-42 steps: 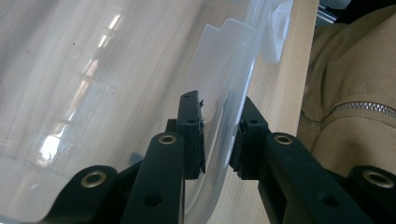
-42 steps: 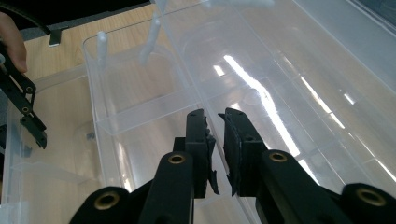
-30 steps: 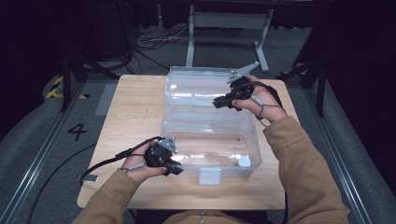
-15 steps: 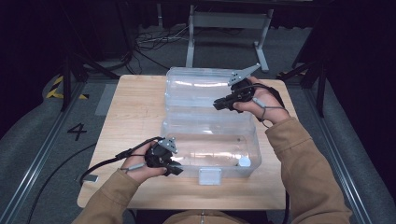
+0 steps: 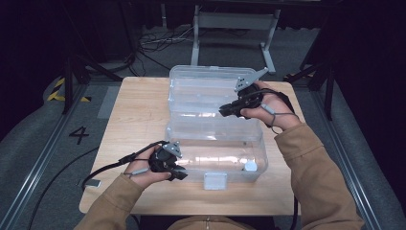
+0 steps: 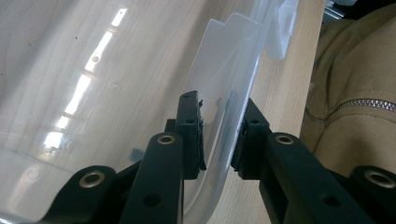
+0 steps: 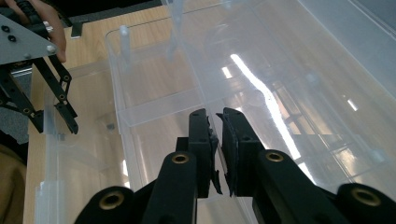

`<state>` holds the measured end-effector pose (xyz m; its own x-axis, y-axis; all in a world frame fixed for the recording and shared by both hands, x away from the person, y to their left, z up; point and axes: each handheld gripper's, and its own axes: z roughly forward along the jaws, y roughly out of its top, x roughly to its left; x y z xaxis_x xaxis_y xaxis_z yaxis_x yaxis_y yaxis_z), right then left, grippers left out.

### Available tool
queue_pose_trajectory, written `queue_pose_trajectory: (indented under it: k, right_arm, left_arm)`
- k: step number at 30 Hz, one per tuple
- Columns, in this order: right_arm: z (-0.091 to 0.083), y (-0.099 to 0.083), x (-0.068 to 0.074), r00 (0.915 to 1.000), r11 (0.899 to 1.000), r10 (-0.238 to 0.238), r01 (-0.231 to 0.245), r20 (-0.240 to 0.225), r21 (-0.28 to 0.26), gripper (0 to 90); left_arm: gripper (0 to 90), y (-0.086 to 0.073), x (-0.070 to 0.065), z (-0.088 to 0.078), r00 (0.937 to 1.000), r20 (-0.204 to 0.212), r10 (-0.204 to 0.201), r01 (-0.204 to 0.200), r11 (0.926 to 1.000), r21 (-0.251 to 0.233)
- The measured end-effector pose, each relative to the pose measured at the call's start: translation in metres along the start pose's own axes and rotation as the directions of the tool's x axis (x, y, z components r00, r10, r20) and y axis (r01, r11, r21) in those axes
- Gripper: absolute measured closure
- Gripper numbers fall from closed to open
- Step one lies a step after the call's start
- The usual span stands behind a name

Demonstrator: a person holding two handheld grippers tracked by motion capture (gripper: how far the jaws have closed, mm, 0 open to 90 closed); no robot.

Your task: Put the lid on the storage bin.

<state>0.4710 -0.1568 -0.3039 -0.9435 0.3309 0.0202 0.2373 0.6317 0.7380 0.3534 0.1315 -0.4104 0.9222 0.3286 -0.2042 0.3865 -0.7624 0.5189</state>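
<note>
A clear plastic organizer box (image 5: 215, 143) is being held on the wooden table (image 5: 139, 110) by both grippers, with its lid (image 5: 206, 88) lying open and flat beyond the base. The left gripper (image 5: 178, 173) is being kept at the near left corner of the box; in the left gripper view, the box wall (image 6: 229, 112) is being pinched between the two black jaws, with one pad (image 6: 192, 135) inside the wall and the other outside it, so a narrow grip on the wall is being maintained. The front latch (image 5: 215, 181) is lying to the right of this gripper along the near wall, and a small white round piece (image 5: 250, 166) is resting inside the base further to the right. The right gripper (image 5: 224, 111) is being held over the hinge line, at the far right part of the box; in the right gripper view, its jaws are standing nearly closed on a thin clear edge (image 7: 212, 126) of the box, which is running up between the pads. The grey plate (image 5: 250, 79) on top of that gripper is pointing away over the lid. In the right gripper view, the left gripper (image 7: 51, 116) is being seen further off at the upper left, at the opposite end of the box. The sleeves (image 5: 316, 177) of the person are being seen behind both grippers.
</note>
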Motion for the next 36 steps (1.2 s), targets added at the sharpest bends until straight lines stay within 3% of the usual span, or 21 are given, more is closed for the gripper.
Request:
queue_pose_trajectory:
  k: [36]
  right_arm:
    - [-0.012,-0.009,0.034,0.9978,0.998,-0.059,0.060,-0.029,0.010,81.8]
  left_arm:
    - [75.5,0.000,-0.002,0.001,0.9998,-0.019,-0.003,0.004,0.9999,0.016]
